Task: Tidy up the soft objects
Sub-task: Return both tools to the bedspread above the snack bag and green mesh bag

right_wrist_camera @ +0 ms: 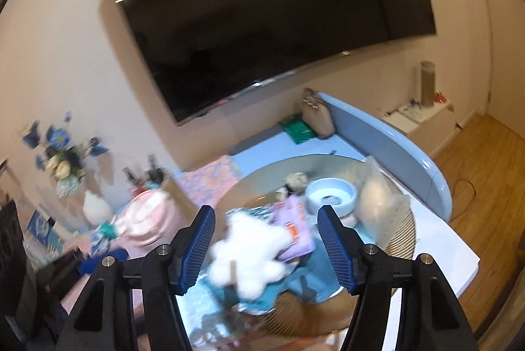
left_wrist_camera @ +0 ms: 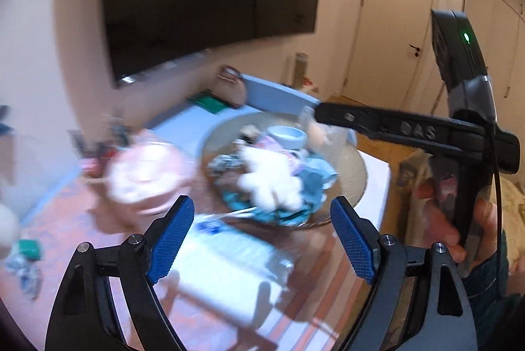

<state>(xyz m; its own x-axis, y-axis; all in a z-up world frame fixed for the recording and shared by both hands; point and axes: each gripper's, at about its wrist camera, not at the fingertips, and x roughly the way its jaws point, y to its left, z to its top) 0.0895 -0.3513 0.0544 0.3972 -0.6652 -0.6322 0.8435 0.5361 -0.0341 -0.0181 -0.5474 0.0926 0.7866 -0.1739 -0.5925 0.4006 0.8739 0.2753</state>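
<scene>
On the round woven tray (right_wrist_camera: 398,239), near the desk's right edge, a fluffy white plush toy (right_wrist_camera: 249,247) lies atop crumpled teal cloth (right_wrist_camera: 305,280), with a lilac packet (right_wrist_camera: 297,228) touching it and a pale blue bowl (right_wrist_camera: 331,192) toward the tray's far side. Both the left gripper (left_wrist_camera: 262,236) and the right gripper (right_wrist_camera: 265,249) hang above the desk with blue-padded jaws spread wide and nothing held. A blurred pink bundle (left_wrist_camera: 147,177) sits just left of the tray, and a flower vase (right_wrist_camera: 95,203) stands nearer the desk's left edge.
</scene>
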